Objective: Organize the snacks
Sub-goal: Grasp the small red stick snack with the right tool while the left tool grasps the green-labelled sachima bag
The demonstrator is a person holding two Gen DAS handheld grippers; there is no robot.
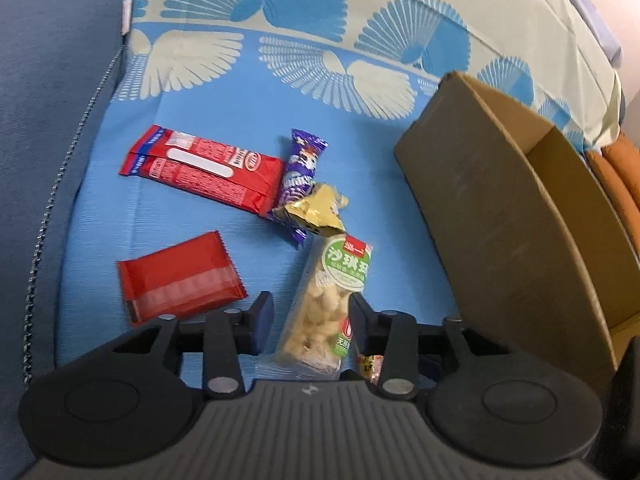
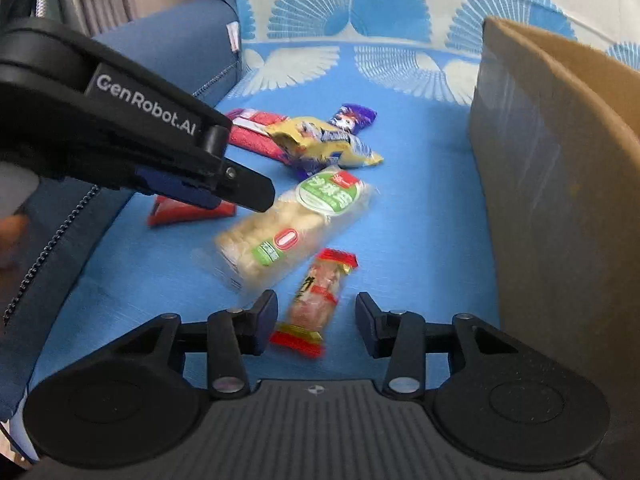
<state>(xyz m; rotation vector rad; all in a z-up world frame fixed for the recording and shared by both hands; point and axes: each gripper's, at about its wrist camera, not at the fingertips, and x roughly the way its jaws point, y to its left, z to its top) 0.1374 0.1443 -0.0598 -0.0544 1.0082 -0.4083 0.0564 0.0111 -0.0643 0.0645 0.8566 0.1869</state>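
Snacks lie on a blue patterned cloth (image 1: 248,240). My left gripper (image 1: 311,308) is open, and a clear puffed-snack pack with a green label (image 1: 328,300) lies between its fingers. Its pads do not press on the pack. Further off are a long red pack (image 1: 200,168), a purple wrapper (image 1: 300,168), a gold packet (image 1: 316,212) and a square red pack (image 1: 180,276). In the right wrist view my right gripper (image 2: 316,308) is open around a small red-ended snack (image 2: 316,300), with a gap on each side. The left gripper (image 2: 256,196) hovers just above the green-label pack (image 2: 296,232).
An open cardboard box (image 1: 500,220) stands at the right, its wall close beside the right gripper (image 2: 560,180). A dark blue cushion with a zip (image 1: 48,120) borders the cloth on the left. Orange items (image 1: 616,168) lie beyond the box.
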